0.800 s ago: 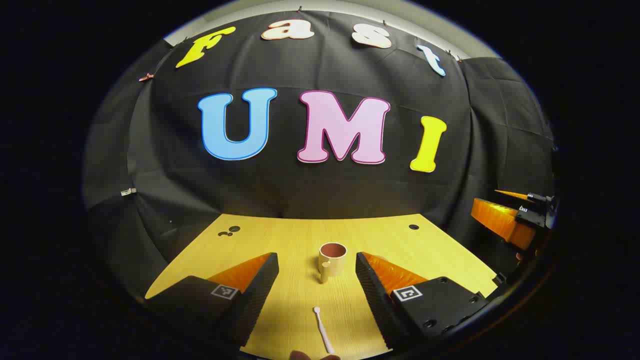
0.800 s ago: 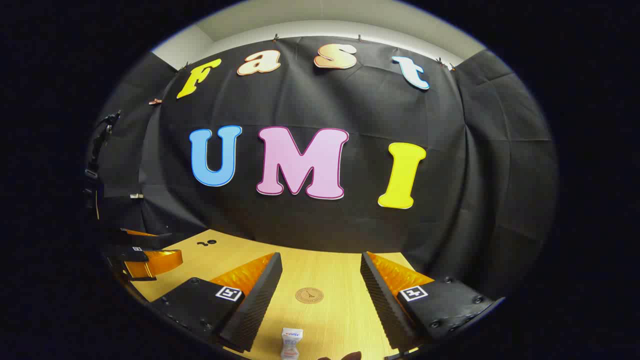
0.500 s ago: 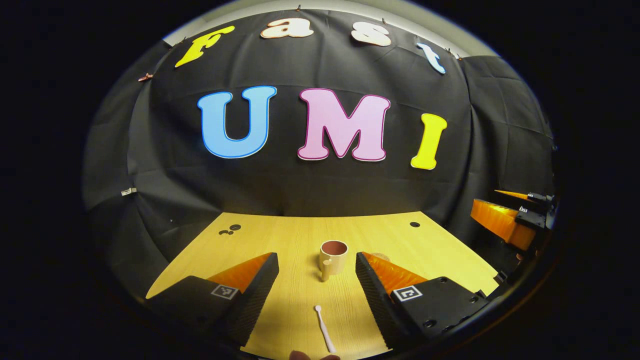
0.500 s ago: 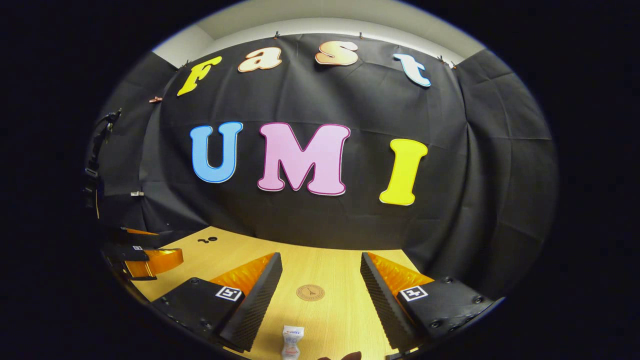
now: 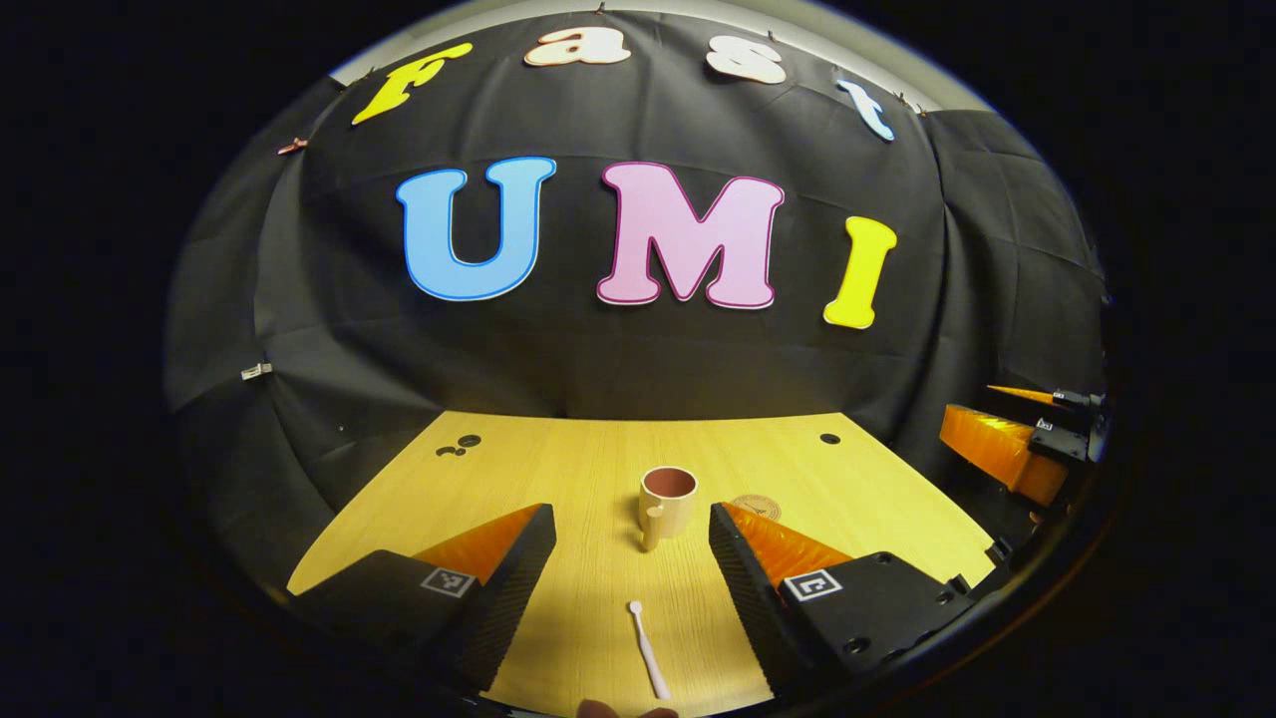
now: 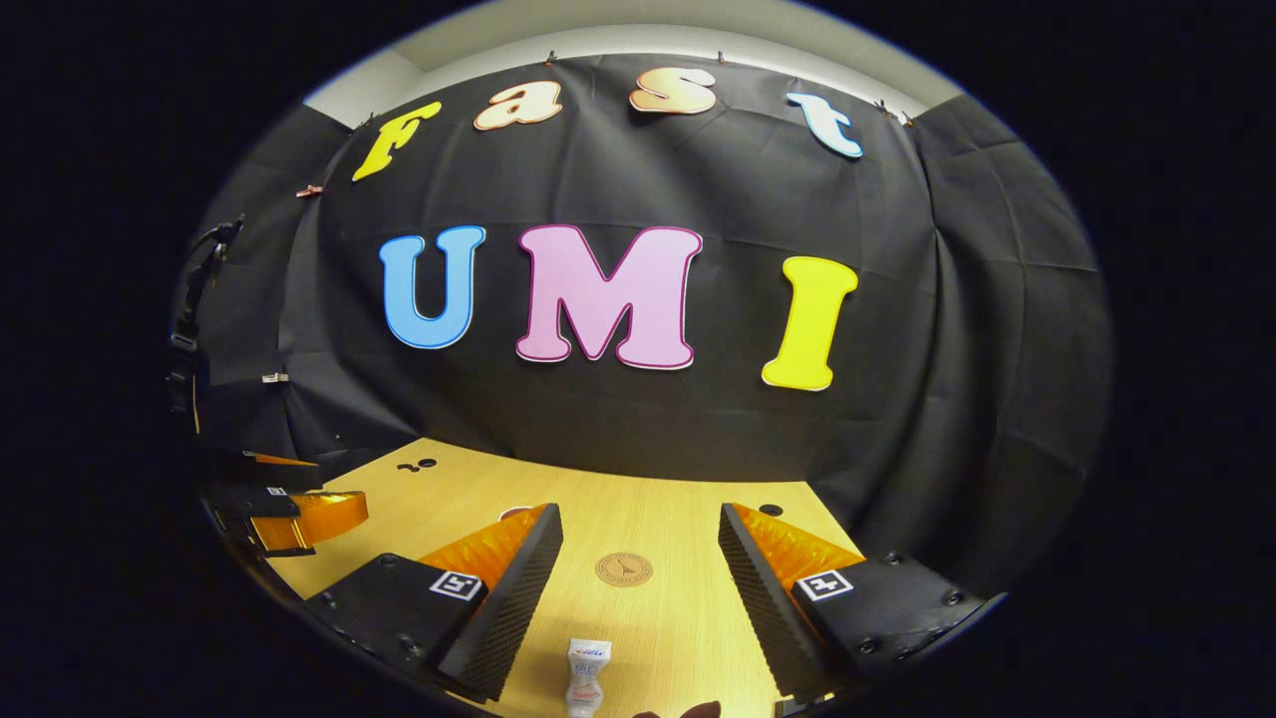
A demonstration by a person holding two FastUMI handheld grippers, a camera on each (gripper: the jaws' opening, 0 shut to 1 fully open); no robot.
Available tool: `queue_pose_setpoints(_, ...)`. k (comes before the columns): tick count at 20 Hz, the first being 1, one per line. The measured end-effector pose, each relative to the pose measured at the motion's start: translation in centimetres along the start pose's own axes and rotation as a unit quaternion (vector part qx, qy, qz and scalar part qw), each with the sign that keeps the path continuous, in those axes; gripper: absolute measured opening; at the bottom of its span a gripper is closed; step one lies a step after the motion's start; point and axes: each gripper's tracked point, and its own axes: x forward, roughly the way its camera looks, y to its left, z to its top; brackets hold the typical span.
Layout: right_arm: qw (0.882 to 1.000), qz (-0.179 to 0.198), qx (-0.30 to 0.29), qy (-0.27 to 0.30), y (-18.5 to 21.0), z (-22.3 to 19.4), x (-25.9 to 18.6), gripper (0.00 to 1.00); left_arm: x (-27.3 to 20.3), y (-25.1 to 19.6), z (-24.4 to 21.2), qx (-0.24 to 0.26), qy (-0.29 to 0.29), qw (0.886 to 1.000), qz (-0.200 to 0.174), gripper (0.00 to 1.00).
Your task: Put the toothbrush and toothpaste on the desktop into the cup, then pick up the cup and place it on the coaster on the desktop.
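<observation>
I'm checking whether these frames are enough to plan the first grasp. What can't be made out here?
- toothbrush, left gripper view: handle end cut off by the bottom edge.
- toothpaste, right gripper view: lower end cut off at the bottom edge.
- coaster, left gripper view: partly hidden behind one finger.
- cup: bottom of its inside not visible.

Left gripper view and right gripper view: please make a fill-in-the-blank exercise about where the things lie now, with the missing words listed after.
1. In the left gripper view, the toothbrush lies flat on the ____ between the open left tongs.
2. The cup stands upright, and inside it is ____.
3. In the right gripper view, the toothpaste lies nearer the camera than the round ____, between the open right tongs.
4. On the coaster stands ____.

Missing words: desktop; nothing; coaster; nothing
</observation>
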Motion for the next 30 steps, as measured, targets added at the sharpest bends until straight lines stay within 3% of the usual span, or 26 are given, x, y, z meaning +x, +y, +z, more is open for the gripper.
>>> queue_pose_setpoints(8, 0.997, 0.028, 0.027, 0.074, 1.7, -4.6, 0.7, 0.98, 0.1, 0.8, -2.3, -0.003, 0.028, 1.000, 0.007, 0.96)
queue_pose_setpoints(15, 0.983, 0.047, 0.023, 0.178, 2.9, -12.0, 1.3, 0.97, 0.4, 1.1, -2.9, -0.004, 0.035, 0.999, 0.009, 0.96)
queue_pose_setpoints(30, 0.920, 0.048, 0.011, 0.390, 4.5, -27.0, 2.2, 0.98, 0.7, 2.4, -3.4, -0.001, 0.045, 0.999, 0.019, 0.96)
